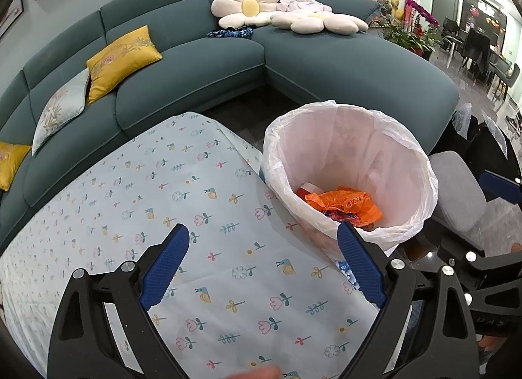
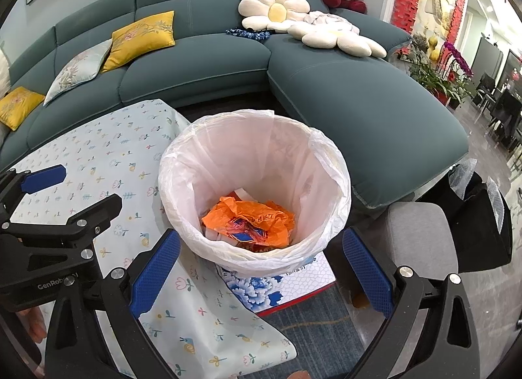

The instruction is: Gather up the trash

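**Both hand-held grippers spread wide, nothing held**

The left hand-held gripper (image 1: 262, 263) hangs over the table (image 1: 137, 189), fingers apart and bare. Ahead to its right stands the bin (image 1: 407, 163). The right hand-held gripper (image 2: 261, 269) is likewise released, the bin straight ahead between its fingers. An orange bag (image 2: 251, 216) lies crumpled at the bin's bottom.
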A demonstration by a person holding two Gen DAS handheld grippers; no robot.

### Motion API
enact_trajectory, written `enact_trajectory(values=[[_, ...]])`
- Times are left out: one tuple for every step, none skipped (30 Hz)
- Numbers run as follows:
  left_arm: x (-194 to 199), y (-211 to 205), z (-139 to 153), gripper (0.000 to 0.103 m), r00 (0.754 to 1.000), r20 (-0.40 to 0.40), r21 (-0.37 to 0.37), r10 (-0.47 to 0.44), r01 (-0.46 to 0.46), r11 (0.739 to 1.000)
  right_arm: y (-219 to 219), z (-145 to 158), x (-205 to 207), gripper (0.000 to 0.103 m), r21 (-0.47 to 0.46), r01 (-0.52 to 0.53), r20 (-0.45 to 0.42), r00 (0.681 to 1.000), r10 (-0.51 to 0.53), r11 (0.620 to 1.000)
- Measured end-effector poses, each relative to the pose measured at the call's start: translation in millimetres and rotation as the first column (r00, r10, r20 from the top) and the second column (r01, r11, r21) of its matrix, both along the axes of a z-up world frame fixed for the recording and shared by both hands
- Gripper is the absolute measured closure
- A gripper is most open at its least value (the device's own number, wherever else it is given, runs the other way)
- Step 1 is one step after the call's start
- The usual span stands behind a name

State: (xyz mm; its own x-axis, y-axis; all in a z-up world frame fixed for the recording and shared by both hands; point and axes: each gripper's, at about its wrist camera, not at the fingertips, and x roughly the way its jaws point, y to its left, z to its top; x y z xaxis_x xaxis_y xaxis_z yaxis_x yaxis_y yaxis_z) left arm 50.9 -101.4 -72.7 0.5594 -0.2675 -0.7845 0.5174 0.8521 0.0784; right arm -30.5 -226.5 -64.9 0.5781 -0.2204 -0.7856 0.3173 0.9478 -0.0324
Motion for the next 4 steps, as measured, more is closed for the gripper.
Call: enact_trajectory(values=[[0.8, 0.3, -0.4, 0.015, 1.000, -0.005, 0.000, 0.001, -0.001, 1.000, -0.5, 0.4, 0.5, 0.007, 0.000, -0.001, -0.001, 1.000, 0.001, 1.000], [1.5, 0.6, -0.7, 0.015, 1.000, -0.006, 0.001, 0.002, -0.002, 1.000, 0.0, 0.1, 0.3, 0.007, -0.001, -0.002, -0.003, 1.000, 0.002, 1.000], [1.7, 0.9, -0.7, 0.015, 1.000, -0.005, 0.002, 0.004, -0.004, 1.000, 0.0, 0.0, 0.1, 0.007, 0.000, -0.004, -0.005, 1.000, 0.004, 1.000], [1.7, 1.2, -0.6, 0.015, 1.000, -0.005, 0.001, 0.005, -0.005, 1.000, -0.3, -0.1, -0.1, 0.007, 0.000, -0.004, -0.005, 1.000, 0.004, 1.000]])
